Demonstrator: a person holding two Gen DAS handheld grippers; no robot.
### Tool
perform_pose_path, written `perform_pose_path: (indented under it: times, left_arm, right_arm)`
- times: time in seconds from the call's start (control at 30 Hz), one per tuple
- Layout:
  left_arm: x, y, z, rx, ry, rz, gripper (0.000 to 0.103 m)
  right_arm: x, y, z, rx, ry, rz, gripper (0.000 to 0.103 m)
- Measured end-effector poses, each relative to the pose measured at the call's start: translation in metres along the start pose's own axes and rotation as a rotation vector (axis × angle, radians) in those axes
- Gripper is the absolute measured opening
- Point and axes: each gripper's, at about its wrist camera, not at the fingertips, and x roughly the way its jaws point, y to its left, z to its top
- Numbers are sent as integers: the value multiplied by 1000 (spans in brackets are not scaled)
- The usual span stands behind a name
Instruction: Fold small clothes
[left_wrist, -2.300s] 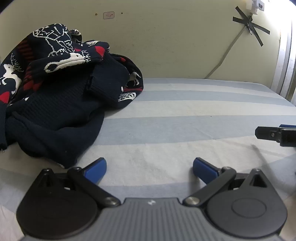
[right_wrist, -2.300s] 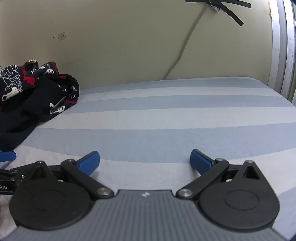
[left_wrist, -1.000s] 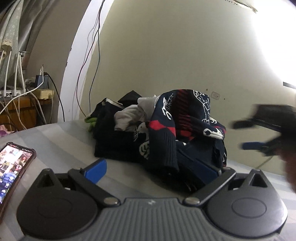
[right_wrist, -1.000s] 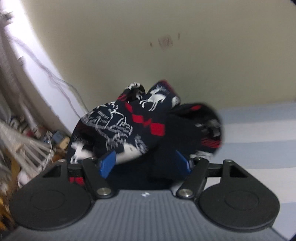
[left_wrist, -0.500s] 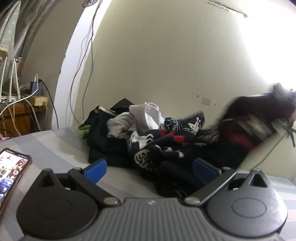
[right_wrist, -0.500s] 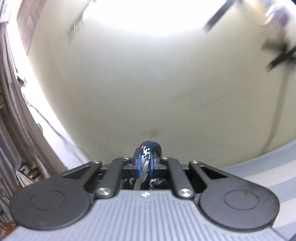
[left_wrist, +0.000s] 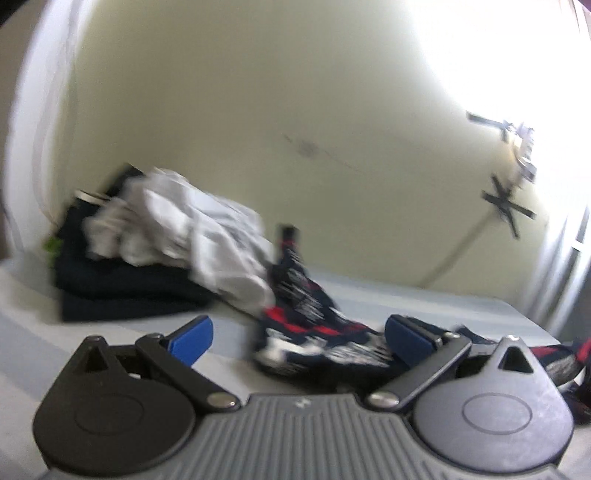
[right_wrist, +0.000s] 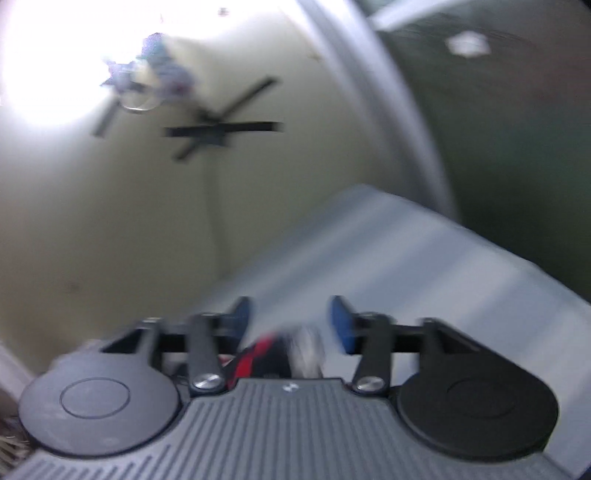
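The navy sweater with red and white patterns (left_wrist: 317, 332) lies crumpled on the striped bed (left_wrist: 461, 306), just ahead of my left gripper (left_wrist: 297, 334), which is open and empty, its blue pads apart. In the right wrist view my right gripper (right_wrist: 291, 319) is open, its pads apart. A bit of the sweater (right_wrist: 273, 350) shows low between its fingers, close to the gripper body. Whether it touches the pads is unclear. Both views are blurred.
A pile of other clothes sits at the bed's left near the wall: a white garment (left_wrist: 192, 236) on dark folded items (left_wrist: 122, 291). Black tape crosses and a cable mark the wall (left_wrist: 506, 206). The bed's far edge (right_wrist: 480, 236) meets a grey frame.
My right gripper pulled the sweater off the pile to the right and opened from shut. The sweater dropped onto the bed before my left gripper. Both cameras swung right.
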Motion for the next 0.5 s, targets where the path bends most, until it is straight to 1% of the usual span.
perform_pose_path:
  times: [0.03,0.07,0.1,0.17,0.2,0.23,0.27,0.3,0.37,0.4,0.43,0.47,0.5]
  left_arm:
    - [8,-4,1,-6,33,-22,103]
    - [14,-6,0,-13,62,-36,103]
    - [23,-8,-1,-23,104,-48,103]
    - [40,-9,-4,-54,188,-63,103]
    - [45,-10,-7,-72,221,-78,102]
    - [50,-12,-9,-94,252,-97,102]
    - [52,-14,-12,-107,271,-112,102]
    - [53,-17,-16,-109,284,-126,102]
    - [52,-27,-23,-83,302,-127,101]
    - [51,-31,-27,-66,313,-123,98]
    - [52,-34,-31,-49,328,-123,85]
    - [53,-38,-36,-30,346,-121,63]
    - [53,-42,-40,7,345,-93,55]
  right_arm:
    - [-1,3,-3,-18,-21,-31,56]
    - [-1,3,-5,-27,-38,-40,56]
    - [-2,11,-8,-33,-50,-22,56]
    - [4,27,-13,-49,-40,51,56]
    - [12,14,-9,-68,-28,86,57]
    - [22,37,-17,-119,2,128,57]
    - [23,42,-25,-157,18,159,57]
    - [33,64,-34,-204,43,196,59]
    - [48,102,-50,-262,91,261,61]
    - [64,119,-51,-283,115,291,61]
    - [82,145,-57,-309,149,324,62]
    - [99,165,-62,-332,177,346,62]
    - [98,166,-72,-351,193,365,64]
